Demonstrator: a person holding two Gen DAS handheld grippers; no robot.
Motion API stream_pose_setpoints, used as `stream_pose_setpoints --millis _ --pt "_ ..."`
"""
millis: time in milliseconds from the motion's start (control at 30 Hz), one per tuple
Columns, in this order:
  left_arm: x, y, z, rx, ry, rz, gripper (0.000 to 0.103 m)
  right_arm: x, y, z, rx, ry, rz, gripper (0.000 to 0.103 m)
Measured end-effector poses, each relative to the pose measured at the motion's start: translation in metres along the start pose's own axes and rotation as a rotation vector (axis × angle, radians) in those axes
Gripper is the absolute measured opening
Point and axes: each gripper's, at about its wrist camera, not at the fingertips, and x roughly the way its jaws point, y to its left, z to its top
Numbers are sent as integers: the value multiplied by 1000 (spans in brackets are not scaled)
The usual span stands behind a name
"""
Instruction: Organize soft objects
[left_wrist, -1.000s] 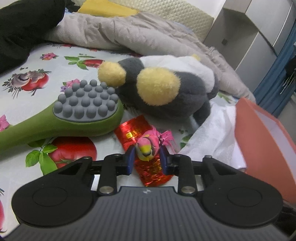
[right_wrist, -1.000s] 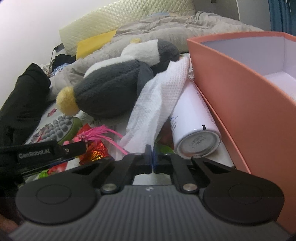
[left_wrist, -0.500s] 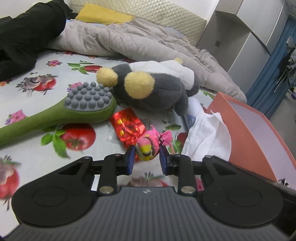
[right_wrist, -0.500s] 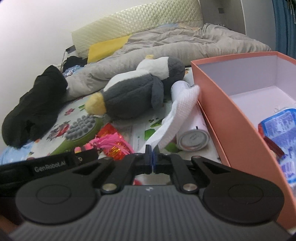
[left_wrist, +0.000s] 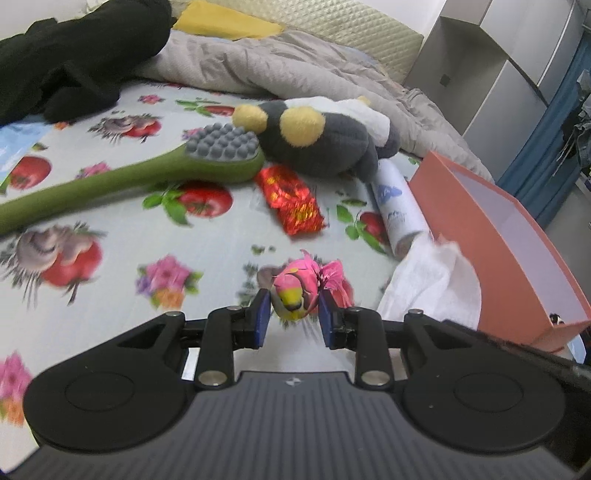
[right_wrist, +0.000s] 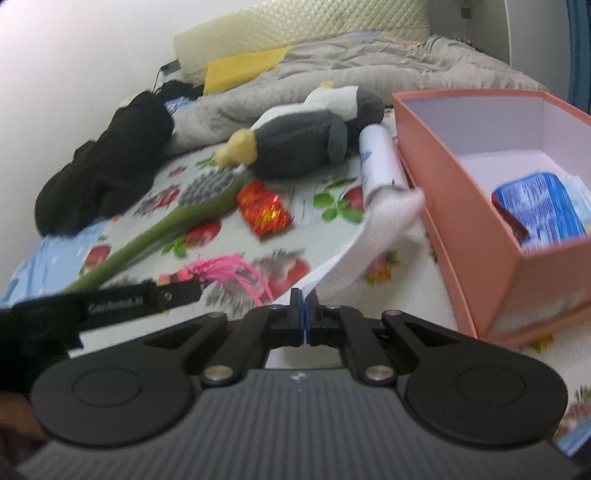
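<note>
1. The left claw (left_wrist: 291, 314) is closed part way on a small pink and yellow feathered toy bird (left_wrist: 293, 293); the two blue pads press its round body from both sides, and it is lifted above the flowered bed sheet (left_wrist: 122, 236).
2. The right claw (right_wrist: 303, 317) is closed fully, pad against pad, on the edge of a white textured cloth (right_wrist: 373, 229). The cloth hangs just beside the open salmon-pink cardboard box (right_wrist: 443, 173).
3. The bird looks very light and soft. The feathers seem fragile, so the body is the better place to hold.
4. The cloth is limp and will drag; I judge a hold on the edge is enough.
5. Left of the box lie a white cylinder bottle (left_wrist: 397, 206) and a grey and white plush penguin (left_wrist: 325, 136).
</note>
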Motion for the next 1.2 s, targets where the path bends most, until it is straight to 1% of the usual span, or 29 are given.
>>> stream_pose_setpoints --millis 133,267,367,433,500,533,567,600,633,767,967,1000,1067,1200 --pt "-17 1 -16 -10 6 -7 33 -14 3 -20 -7 56 10 4" --pt "-22 5 -30 -28 12 -6 33 -20 0 -37 -8 104 -8 6" --pt "-22 8 -36 -43 21 -6 33 -23 -4 -43 -26 121 -56 7" --pt "-20 8 -39 -41 26 -8 33 -25 -7 -45 -30 122 -71 9" --pt "-19 7 -42 -39 30 -8 33 -28 -9 -45 -37 114 -100 26" --pt "-20 7 -43 -38 31 -10 33 -30 -9 -45 -39 98 -117 45" --pt "-19 6 -44 -36 32 -11 33 -33 -11 -45 -40 78 -125 55" --pt "-18 5 -44 -34 32 -12 33 -35 -11 -44 -40 59 -126 55" --pt "-18 5 -44 -30 31 -12 33 -36 -12 -43 -41 47 -126 53" --pt "-16 4 -45 -28 31 -8 33 -29 -11 -38 -62 0 -148 55" --pt "-13 8 -48 -28 38 3 33 8 -13 -38 -68 58 -165 56" --pt "-13 8 -48 -25 41 5 33 15 -14 -39 -78 66 -177 57" --pt "-12 9 -48 -23 44 12 33 24 -16 -40 -87 76 -184 67" --pt "-11 11 -49 -24 47 20 33 34 -19 -40 -105 91 -201 68"
